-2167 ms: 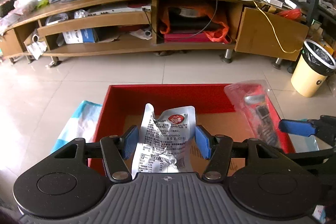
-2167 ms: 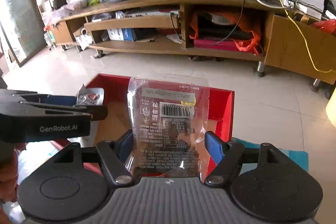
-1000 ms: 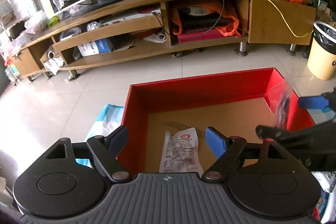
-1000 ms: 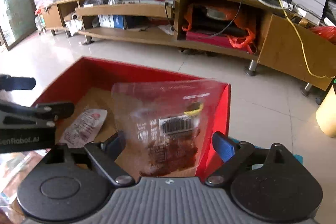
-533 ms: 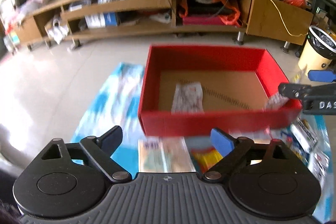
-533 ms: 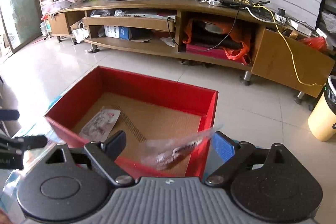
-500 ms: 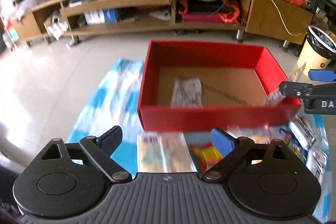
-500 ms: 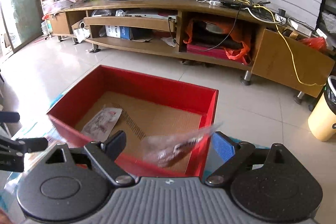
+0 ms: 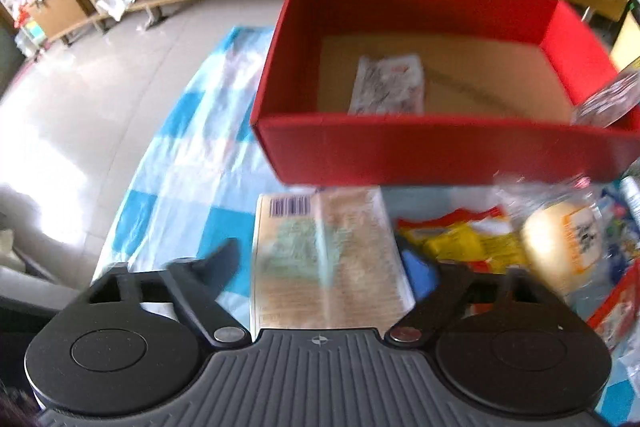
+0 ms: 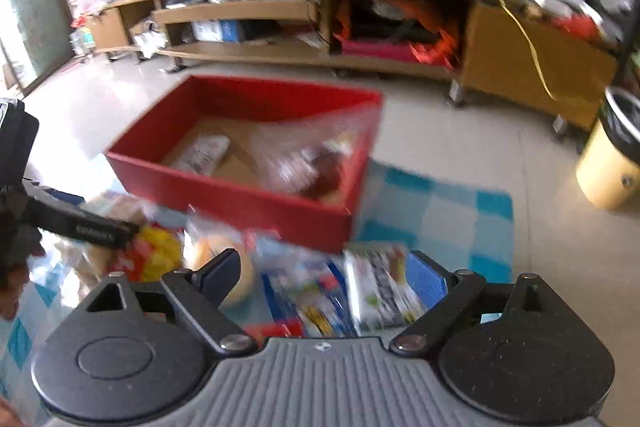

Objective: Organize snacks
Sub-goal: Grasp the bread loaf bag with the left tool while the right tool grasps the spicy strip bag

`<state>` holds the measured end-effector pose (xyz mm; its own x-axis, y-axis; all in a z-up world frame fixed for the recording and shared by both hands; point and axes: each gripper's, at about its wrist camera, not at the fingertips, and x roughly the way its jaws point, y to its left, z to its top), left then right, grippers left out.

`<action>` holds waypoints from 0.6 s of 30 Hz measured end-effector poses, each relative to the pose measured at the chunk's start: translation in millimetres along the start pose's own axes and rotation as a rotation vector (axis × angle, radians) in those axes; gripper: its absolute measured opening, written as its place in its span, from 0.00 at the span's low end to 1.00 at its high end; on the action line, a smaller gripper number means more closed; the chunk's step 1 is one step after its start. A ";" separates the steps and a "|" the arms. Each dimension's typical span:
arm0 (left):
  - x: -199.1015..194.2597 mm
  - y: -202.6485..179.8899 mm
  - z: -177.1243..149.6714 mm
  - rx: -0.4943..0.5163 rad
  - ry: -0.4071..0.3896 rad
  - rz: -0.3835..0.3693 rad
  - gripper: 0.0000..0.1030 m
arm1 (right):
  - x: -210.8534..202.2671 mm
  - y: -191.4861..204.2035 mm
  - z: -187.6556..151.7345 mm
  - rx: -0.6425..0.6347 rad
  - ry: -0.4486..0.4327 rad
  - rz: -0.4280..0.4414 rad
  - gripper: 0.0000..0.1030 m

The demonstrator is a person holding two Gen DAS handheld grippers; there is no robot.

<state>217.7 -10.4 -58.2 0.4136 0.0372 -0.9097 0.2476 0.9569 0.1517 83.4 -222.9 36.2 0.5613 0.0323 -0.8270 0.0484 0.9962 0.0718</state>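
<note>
Tiled floor, checked blue mat (image 9: 188,163). We count two packets in red box (image 9: 440,151); heap near it still unsorted. Left gripper (image 9: 320,267) jaws just closing astride tan packet (image 9: 320,259), grip uncertain. Right gripper (image 10: 324,279) jaws wide, empty.

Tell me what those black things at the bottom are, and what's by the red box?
A person holds two grabbing tools. Each has a camera looking forward: one picture comes from the left tool, one from the right tool. Snack packets lie on a blue checked cloth beside the red box; a silver packet and a clear packet are inside. The left tool's jaws have just been closing around a tan packet, not yet pinching it. The right tool is open, empty.
</note>
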 end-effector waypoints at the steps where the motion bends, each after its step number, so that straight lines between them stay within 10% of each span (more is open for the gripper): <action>1: 2.7 3.5 -1.2 -0.022 0.028 -0.028 0.72 | -0.1 -5.3 -5.3 0.019 0.022 -0.013 0.87; 10: -35.0 14.9 -33.0 -0.031 0.004 -0.061 0.65 | 17.3 -40.3 -59.6 0.258 0.225 0.001 0.87; 18: -93.7 23.8 -80.3 -0.087 -0.092 -0.164 0.65 | 46.3 -32.7 -61.9 0.354 0.197 -0.047 0.90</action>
<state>114.4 32.0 -0.4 0.4535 -0.1438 -0.8796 0.2429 0.9695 -0.0333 56.7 -248.9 -38.9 0.3847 0.0366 -0.9223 0.3708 0.9089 0.1907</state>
